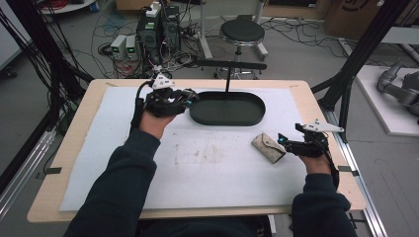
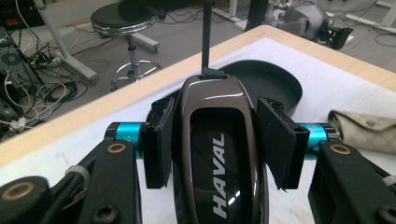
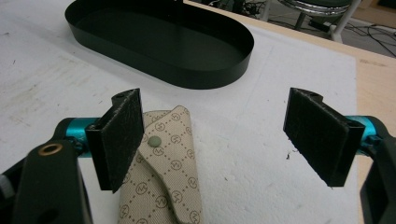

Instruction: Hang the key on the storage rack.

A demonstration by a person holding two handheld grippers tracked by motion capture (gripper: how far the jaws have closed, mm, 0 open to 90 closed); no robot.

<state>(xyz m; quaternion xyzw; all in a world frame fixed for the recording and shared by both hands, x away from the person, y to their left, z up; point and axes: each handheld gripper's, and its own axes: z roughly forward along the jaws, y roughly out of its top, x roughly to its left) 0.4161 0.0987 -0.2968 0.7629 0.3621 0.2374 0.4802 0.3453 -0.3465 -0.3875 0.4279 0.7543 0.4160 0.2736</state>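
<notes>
A white mat (image 1: pixel 197 163) covers a wooden table (image 1: pixel 74 148); behind it stand a stool (image 1: pixel 242 33) and cabled electronics (image 1: pixel 153 29). A black oval tray (image 1: pixel 227 108) sits at 12 o'clock. The left gripper (image 1: pixel 190 101), at 10 o'clock, clamps a glossy key fob (image 2: pixel 212 154) reading "HAVAL". The right gripper (image 1: pixel 281 140), at 3 o'clock, gapes wide, one jaw touching a monogrammed pouch (image 3: pixel 163 163).

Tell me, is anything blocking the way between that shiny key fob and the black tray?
Nothing visible does. The left gripper holds the key fob right at the black tray's near end; the beige pouch lies off beside the right gripper.
</notes>
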